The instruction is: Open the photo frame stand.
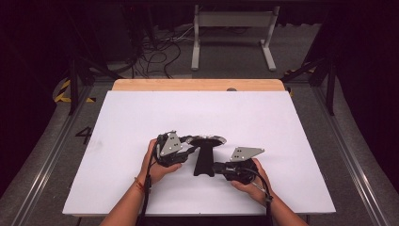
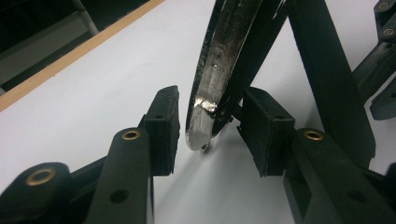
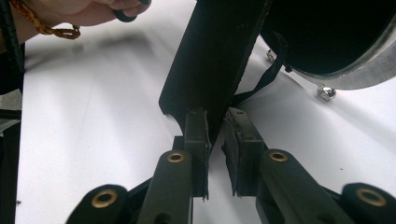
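A black object lies mid-table: a round part (image 1: 206, 140) with a metal rim (image 2: 212, 79) and a flat, widening black handle (image 1: 204, 162). My left gripper (image 1: 190, 147) is at the rim from the left. In the left gripper view this gripper (image 2: 210, 126) is open, its pads standing apart on either side of the rim's edge. My right gripper (image 1: 215, 167) comes in from the right at the handle's near end. In the right gripper view it (image 3: 217, 123) is shut on the handle (image 3: 210, 60), with the round part (image 3: 336, 37) beyond at upper right.
The white tabletop (image 1: 141, 117) has a wooden strip (image 1: 197, 84) along its far edge. On the floor behind stand a white frame (image 1: 233, 33) and loose cables (image 1: 155, 52). The person's other hand (image 3: 93, 11), with a bracelet, is at the upper left of the right gripper view.
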`<move>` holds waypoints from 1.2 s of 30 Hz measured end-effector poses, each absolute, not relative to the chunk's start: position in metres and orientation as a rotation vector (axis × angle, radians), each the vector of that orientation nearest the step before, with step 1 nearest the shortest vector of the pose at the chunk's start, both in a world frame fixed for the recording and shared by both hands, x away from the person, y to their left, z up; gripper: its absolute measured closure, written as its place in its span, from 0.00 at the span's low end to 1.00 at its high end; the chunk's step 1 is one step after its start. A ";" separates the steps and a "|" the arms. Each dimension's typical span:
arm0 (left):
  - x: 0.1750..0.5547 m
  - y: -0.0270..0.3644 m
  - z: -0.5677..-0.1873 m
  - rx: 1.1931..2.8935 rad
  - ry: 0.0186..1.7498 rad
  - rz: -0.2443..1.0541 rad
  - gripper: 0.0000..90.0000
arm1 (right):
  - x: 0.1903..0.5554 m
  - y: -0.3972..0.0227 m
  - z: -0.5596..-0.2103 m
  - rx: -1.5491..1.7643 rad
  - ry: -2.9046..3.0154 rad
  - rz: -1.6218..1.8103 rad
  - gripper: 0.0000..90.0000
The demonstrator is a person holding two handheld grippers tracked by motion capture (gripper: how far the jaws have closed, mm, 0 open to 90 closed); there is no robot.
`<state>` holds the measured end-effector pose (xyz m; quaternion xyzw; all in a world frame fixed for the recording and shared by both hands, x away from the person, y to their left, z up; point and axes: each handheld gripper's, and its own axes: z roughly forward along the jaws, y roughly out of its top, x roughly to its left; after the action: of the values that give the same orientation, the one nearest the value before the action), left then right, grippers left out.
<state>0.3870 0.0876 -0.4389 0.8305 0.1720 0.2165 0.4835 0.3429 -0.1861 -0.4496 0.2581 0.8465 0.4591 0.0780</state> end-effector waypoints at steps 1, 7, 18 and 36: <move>0.386 0.088 -0.438 2.027 0.418 0.531 0.65 | 0.343 -0.186 -0.450 0.771 2.535 1.375 0.89; 0.384 0.088 -0.436 2.041 0.411 0.531 0.68 | 0.342 -0.186 -0.449 0.768 2.533 1.368 0.90; 0.384 0.087 -0.436 2.054 0.416 0.559 0.75 | 0.343 -0.187 -0.451 0.771 2.543 1.366 0.94; 0.378 0.104 -0.425 2.057 0.393 0.546 0.71 | 0.341 -0.191 -0.443 0.753 2.529 1.348 0.88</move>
<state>0.3781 0.1044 -0.4254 0.8393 0.1604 0.2226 0.4694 0.3414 -0.1913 -0.4435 0.2531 0.8501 0.4531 0.0894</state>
